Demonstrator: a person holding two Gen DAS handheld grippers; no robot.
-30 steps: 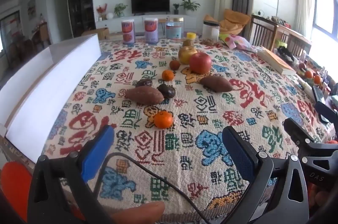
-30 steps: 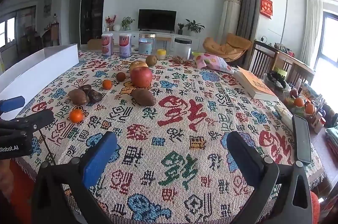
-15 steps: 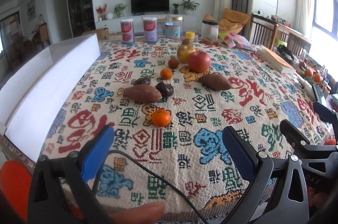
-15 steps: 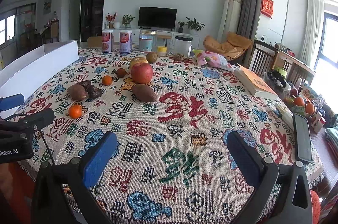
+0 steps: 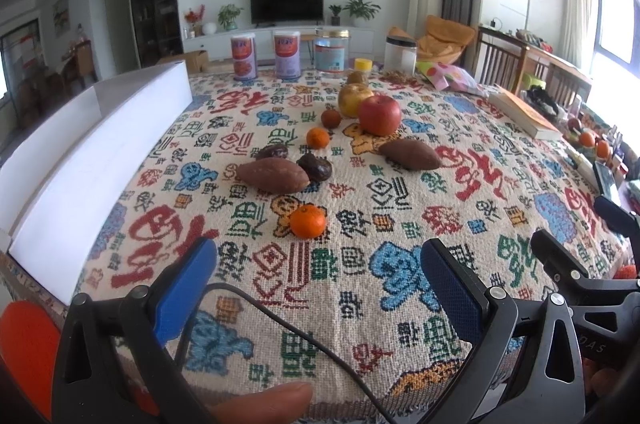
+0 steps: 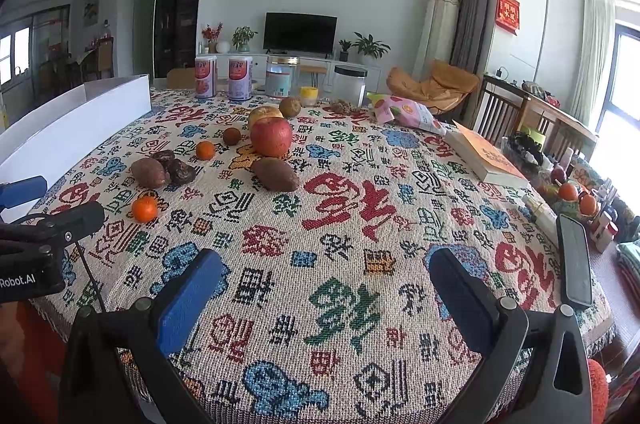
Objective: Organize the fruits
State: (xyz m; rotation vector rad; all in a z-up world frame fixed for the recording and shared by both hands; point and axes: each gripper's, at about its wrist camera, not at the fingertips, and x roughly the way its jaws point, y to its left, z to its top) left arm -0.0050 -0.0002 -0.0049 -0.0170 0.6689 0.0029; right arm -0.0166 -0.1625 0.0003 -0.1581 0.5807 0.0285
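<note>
A long white box (image 5: 100,152) lies along the table (image 5: 360,304) edge, ahead and to the left of the left hand-held gripper (image 5: 318,278), whose blue-padded fingers stand wide apart over the patterned cloth and hold nothing. A black cable (image 5: 280,320) loops between them, and a fingertip (image 5: 268,402) shows at the bottom edge of that view. Just ahead of this hand-held gripper sits a small mandarin (image 5: 307,221); beyond it lie a sweet potato (image 5: 273,176) with two dark wrinkled fruits (image 5: 315,167) touching or just beside it, then a second mandarin (image 5: 318,138) and a small brown round fruit (image 5: 331,118). Farther ahead and slightly right, a red apple (image 5: 379,115) stands in front of a yellowish apple (image 5: 354,99), with a second sweet potato (image 5: 410,154) lying just nearer than the red apple. Two pink canisters (image 5: 244,58), a clear jar (image 5: 331,55) and a white jar (image 5: 400,55) line the far edge. The right hand-held gripper (image 6: 324,290), fingers likewise spread and empty, hovers over bare cloth near the table's front edge, with all the fruit ahead and to its left. To its right lie a book (image 6: 486,154) and, at the near right edge, a dark phone (image 6: 575,266).
</note>
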